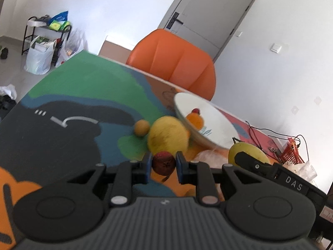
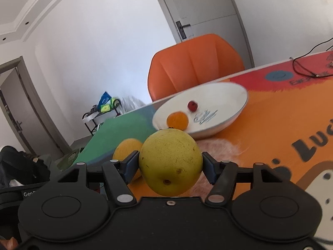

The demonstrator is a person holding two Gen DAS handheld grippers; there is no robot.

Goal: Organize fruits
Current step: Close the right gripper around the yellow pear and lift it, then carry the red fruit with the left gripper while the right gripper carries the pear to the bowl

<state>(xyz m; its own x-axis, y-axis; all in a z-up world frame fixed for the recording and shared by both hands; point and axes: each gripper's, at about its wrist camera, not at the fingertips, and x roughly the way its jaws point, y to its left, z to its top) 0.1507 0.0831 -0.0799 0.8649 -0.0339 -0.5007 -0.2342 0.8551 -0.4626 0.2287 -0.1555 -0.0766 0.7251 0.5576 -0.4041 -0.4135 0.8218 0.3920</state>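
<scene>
A: What's each gripper doing?
B: The left gripper [image 1: 163, 164] pinches a small red fruit [image 1: 163, 164]; the right gripper [image 2: 170, 166] clamps a pear [image 2: 170, 162].
A: And the bowl [image 2: 229, 95]?
B: At one o'clock past the pear, holding an orange [image 2: 177, 120] and a red berry [image 2: 192, 105].

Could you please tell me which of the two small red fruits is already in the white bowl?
The small red fruit beside the orange in the white bowl; the other red fruit is held in the left claw.
</scene>
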